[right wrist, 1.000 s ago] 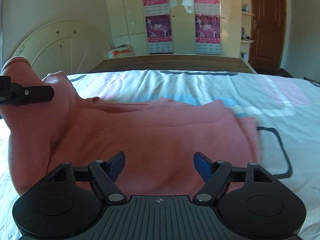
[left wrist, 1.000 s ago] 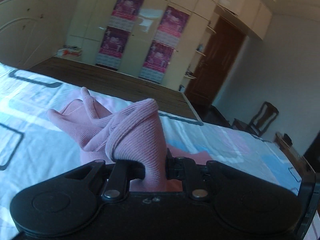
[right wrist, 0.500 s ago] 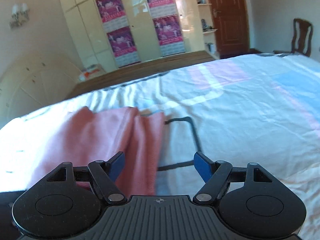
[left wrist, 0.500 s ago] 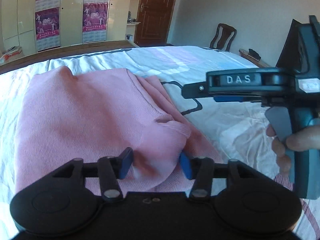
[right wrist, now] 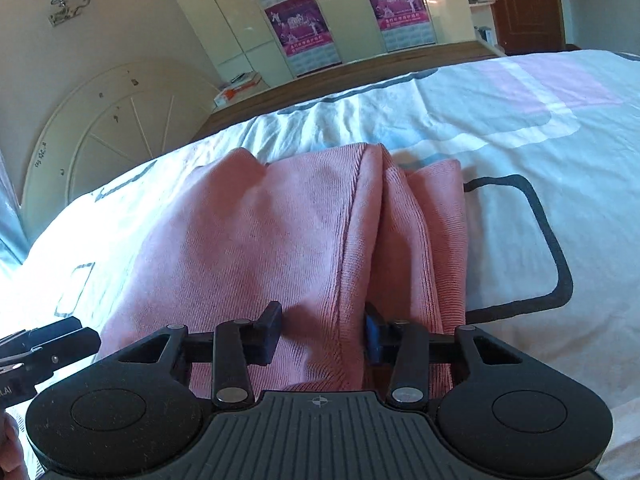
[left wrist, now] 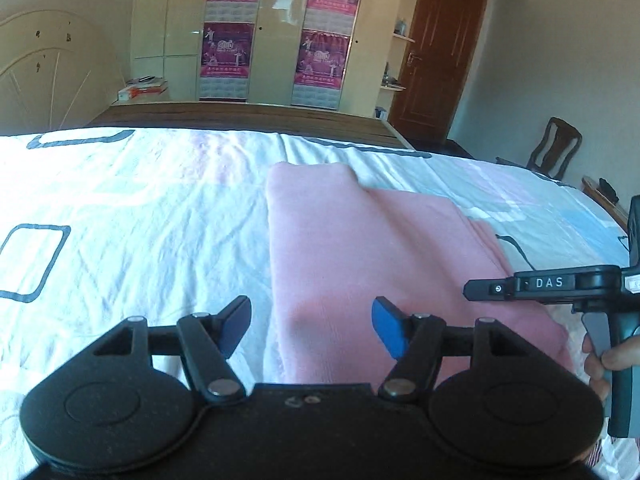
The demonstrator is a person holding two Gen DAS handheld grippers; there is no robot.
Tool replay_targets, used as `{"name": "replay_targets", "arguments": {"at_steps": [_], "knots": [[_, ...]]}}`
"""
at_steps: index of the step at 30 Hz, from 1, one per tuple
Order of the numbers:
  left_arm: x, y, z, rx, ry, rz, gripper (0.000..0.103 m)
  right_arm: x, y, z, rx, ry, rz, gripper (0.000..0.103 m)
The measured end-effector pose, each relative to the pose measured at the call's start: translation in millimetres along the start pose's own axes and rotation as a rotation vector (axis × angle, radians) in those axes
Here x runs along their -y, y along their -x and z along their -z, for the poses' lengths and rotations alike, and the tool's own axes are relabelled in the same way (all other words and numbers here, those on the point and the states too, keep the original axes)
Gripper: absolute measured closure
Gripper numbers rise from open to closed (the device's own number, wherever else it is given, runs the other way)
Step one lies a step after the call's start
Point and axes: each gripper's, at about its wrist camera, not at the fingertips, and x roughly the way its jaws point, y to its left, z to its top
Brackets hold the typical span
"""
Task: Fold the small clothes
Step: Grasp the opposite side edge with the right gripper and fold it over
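A pink knit garment [left wrist: 372,248] lies folded on the bed sheet [left wrist: 140,216]. My left gripper [left wrist: 311,326] is open and empty, just above the garment's near left edge. My right gripper [right wrist: 320,334] is partly closed around a fold of the same pink garment [right wrist: 256,236], with cloth bunched between the fingers; I cannot tell if it grips. The right gripper also shows side-on in the left wrist view [left wrist: 520,289], over the garment's right edge. The left gripper's tip shows in the right wrist view [right wrist: 48,346] at the lower left.
The bed sheet [right wrist: 540,128] is white with pink, blue and dark outlined patches. A white headboard [right wrist: 108,128] is at the left. A wardrobe with posters [left wrist: 276,28], a brown door [left wrist: 436,60] and a chair [left wrist: 554,152] stand beyond the bed.
My left gripper let go of the pink garment, opened wide and drew back. My right gripper moved onto the garment's right side and its fingers narrowed around a fold.
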Motion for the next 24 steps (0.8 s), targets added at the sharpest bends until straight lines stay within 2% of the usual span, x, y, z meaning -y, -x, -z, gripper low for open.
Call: {"name": "replay_targets", "arguments": {"at_steps": [2,3,5,8,12,14,17,19,20,23,24], "knots": [[-5,-5,-2,0.000,0.011,-0.008,0.038,4,-8,-3,-0.010,-0.024,-0.022,0.060],[-7,-6,-3,-0.001,0.017,-0.007,0.038,3,-12,-3,-0.011,-0.032,-0.036,0.065],[-7,-11,-5,0.007,0.029,-0.009,0.038,-3,-16,-5,-0.028,-0.024,-0.061,0.089],[-6,-15,-10,0.014,0.032,-0.012,0.038,-7,-11,-6,-0.013,-0.002,-0.051,0.091],[-1,-14,-14,0.026,0.018,0.012,0.038,-2,20,-11,0.093,0.017,-0.005,0.095],[3,-14,-15,0.029,0.016,0.033,0.038,3,35,-10,0.114,0.027,0.018,0.095],[14,-18,-12,0.018,0.004,0.067,0.036,11,49,3,0.113,0.028,0.057,0.096],[21,-26,-5,-0.012,-0.019,0.059,0.034,16,43,15,0.063,0.038,0.112,0.096],[22,-31,-1,-0.032,-0.027,0.050,0.034,22,38,19,0.027,0.029,0.111,0.095],[19,-35,2,-0.045,-0.008,0.043,0.033,29,43,14,0.063,-0.049,0.073,0.093],[18,-34,0,-0.051,0.001,0.048,0.033,30,46,9,0.076,-0.064,0.061,0.087]]}}
